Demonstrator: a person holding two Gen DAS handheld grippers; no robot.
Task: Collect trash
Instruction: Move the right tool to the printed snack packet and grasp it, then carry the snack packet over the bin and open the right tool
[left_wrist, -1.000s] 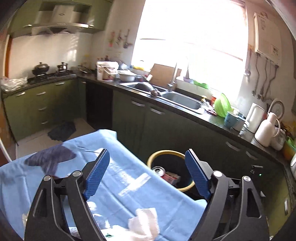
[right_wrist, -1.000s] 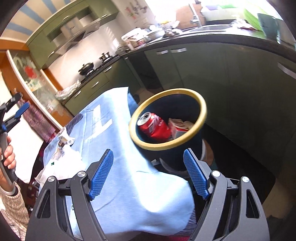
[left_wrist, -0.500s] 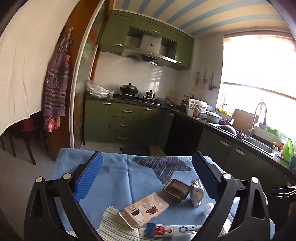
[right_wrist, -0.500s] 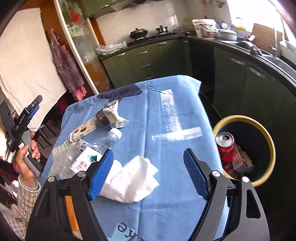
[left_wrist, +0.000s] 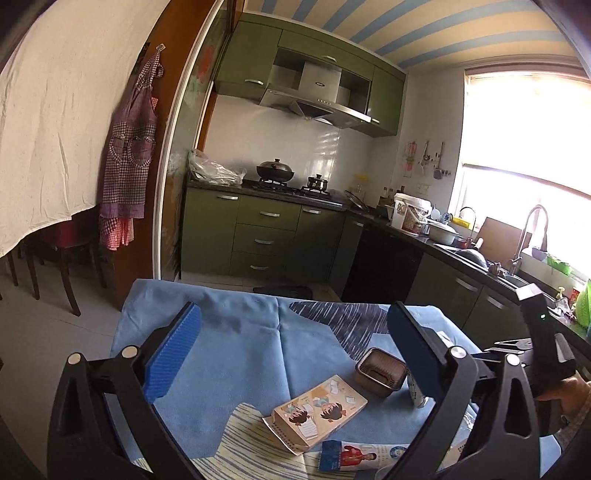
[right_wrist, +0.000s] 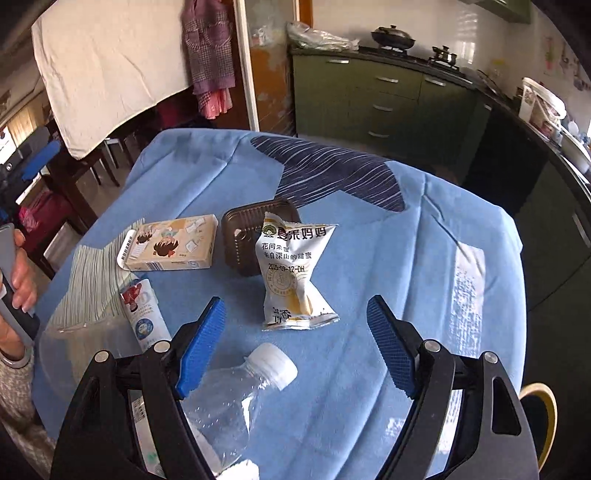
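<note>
Clear plastic bottle (right_wrist: 236, 402), white cap, is lying at the table (right_wrist: 369, 240) near edge | your right gripper (right_wrist: 295, 343) is hovering spread, empty | left gripper (left_wrist: 291, 354) has just been opening, nothing between | bottle's base is being cut off.

Green kitchen cabinets (left_wrist: 266, 236) along a white-tiled wall (left_wrist: 243, 144), steel range hood (left_wrist: 317, 107) above a gas hob (left_wrist: 291, 190). Bright window (left_wrist: 524, 147) over a dark counter and sink (left_wrist: 476, 258). Blue-and-cream striped ceiling (left_wrist: 424, 26). Checked apron (left_wrist: 129, 162) hanging by an orange door frame; pale floor (left_wrist: 55, 314), dark wooden chair (left_wrist: 55, 251).
</note>
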